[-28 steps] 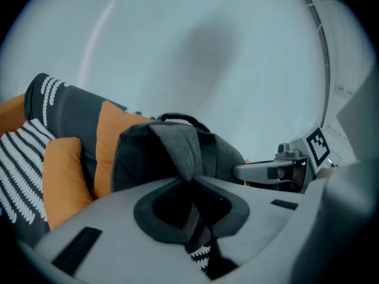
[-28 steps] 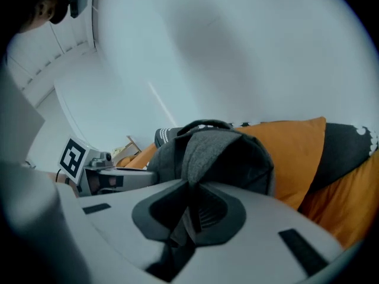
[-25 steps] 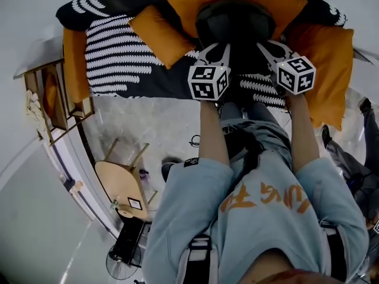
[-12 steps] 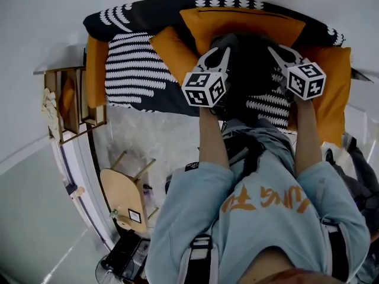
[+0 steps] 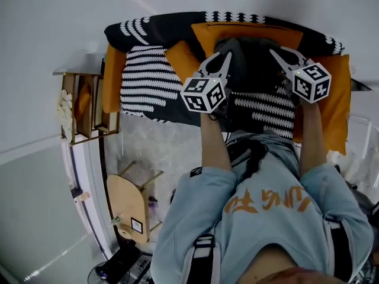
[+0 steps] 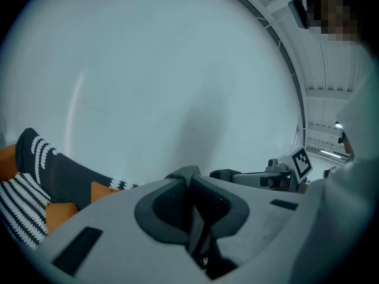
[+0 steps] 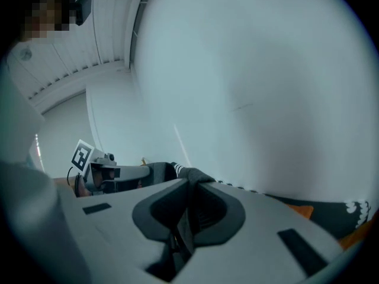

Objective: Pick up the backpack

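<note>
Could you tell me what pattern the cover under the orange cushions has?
Cover: black with white wavy stripes, best in the head view.

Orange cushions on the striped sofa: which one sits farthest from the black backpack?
The narrow cushion at the left end of the sofa in the head view, beside the wooden shelf. The rest sit close around the backpack.

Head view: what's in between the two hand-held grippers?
The dark backpack hangs between the left hand-held gripper and the right hand-held gripper. The head view shows it.
</note>
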